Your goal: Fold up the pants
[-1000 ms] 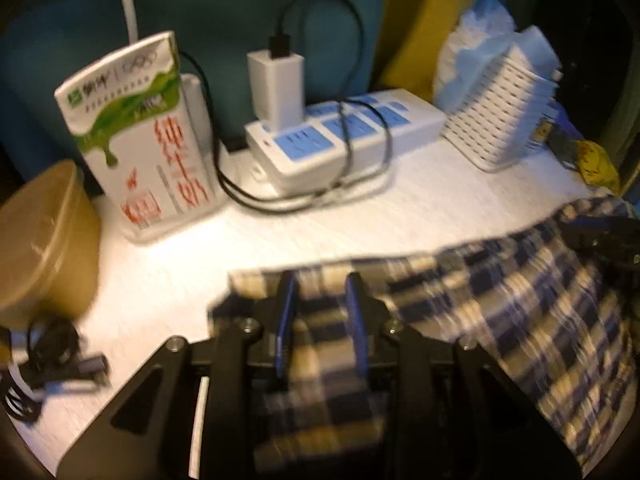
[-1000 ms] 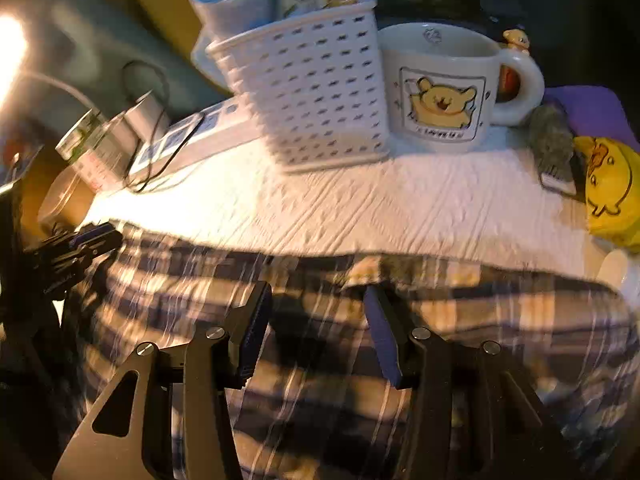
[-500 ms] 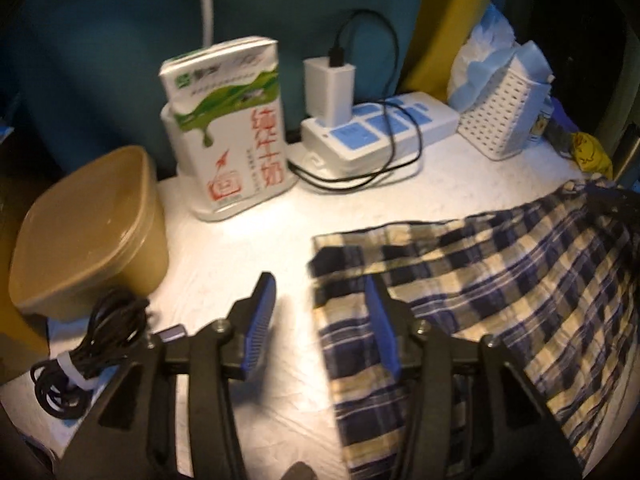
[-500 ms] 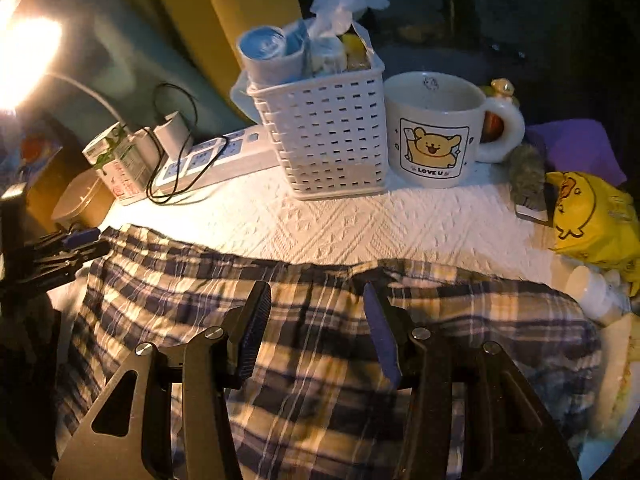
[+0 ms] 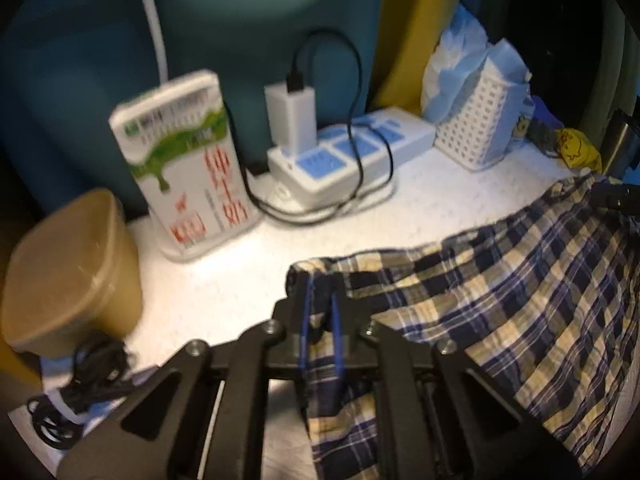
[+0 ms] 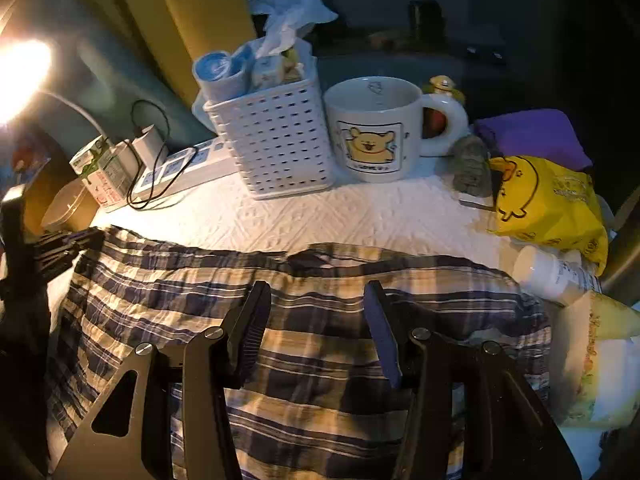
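Note:
The plaid pants (image 5: 500, 312), navy, cream and white, lie spread on a white textured table. In the left wrist view my left gripper (image 5: 320, 296) is shut on the pants' near left corner, with cloth pinched between the blue pads. In the right wrist view the pants (image 6: 168, 304) stretch across the table. My right gripper (image 6: 316, 300) is open above them, jaws wide apart with no cloth between them. The left gripper (image 6: 76, 242) shows at the far left edge of the pants.
Behind the pants stand a milk carton (image 5: 184, 176), a power strip (image 5: 348, 156) with charger and cable, a white basket (image 6: 272, 140), a bear mug (image 6: 376, 128), a yellow bag (image 6: 548, 200) and a white bottle (image 6: 548, 272). A brown tub (image 5: 68, 268) and coiled cable (image 5: 80, 392) are at left.
My left gripper, open beside the pants' corner half a second ago, has closed on that corner. My right gripper has stayed open over the pants, pulling back a little.

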The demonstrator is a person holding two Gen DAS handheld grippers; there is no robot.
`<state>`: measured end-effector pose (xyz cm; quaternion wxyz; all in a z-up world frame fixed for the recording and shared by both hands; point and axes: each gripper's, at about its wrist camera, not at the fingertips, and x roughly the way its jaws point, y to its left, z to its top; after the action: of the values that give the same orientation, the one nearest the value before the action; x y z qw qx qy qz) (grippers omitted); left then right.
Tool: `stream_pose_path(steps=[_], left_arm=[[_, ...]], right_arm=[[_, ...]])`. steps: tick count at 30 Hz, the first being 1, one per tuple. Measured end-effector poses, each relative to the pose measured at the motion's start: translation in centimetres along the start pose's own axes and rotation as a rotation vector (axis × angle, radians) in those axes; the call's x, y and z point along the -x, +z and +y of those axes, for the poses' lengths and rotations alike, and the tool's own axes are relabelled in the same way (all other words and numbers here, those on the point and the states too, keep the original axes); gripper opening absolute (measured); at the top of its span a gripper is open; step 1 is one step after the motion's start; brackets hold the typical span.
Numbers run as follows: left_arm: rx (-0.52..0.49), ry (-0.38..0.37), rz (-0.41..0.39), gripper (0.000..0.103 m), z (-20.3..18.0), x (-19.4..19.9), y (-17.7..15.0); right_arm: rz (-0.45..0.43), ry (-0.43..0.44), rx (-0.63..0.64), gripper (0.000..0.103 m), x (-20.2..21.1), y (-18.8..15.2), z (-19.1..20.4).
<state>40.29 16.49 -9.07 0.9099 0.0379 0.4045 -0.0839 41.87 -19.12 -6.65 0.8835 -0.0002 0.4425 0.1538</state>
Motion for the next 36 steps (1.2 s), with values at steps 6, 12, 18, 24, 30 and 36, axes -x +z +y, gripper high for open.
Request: stream_pose_path(steps=[6, 12, 18, 24, 30, 36], left_arm=[[0.007, 0.031, -0.032, 0.007, 0.2, 0.0, 1.9], [0.025, 0.081, 0.053, 0.009, 0.7, -3.1, 1.6], [0.034, 0.146, -0.051, 0.016, -0.5, 1.9, 2.3], [0.025, 0.066, -0.128, 0.033, -4.2, 7.4, 1.4], [-0.014, -0.144, -0.019, 0.040, -10.5, 7.1, -2.7], [-0.047, -0.149, 0.124, 0.040, -13.8, 4.9, -7.5]], right_arm=[[-0.014, 0.000, -0.012, 0.051, 0.2, 0.2, -0.8], [0.054, -0.007, -0.072, 0.051, -2.2, 0.2, -2.2], [0.006, -0.031, -0.070, 0.051, -0.3, 0.2, -2.6], [-0.029, -0.017, -0.042, 0.051, 2.0, -1.0, -1.7], [0.005, -0.008, 0.125, 0.051, 2.0, -3.8, 2.0], [0.061, -0.081, 0.187, 0.051, 0.5, -6.7, 2.3]])
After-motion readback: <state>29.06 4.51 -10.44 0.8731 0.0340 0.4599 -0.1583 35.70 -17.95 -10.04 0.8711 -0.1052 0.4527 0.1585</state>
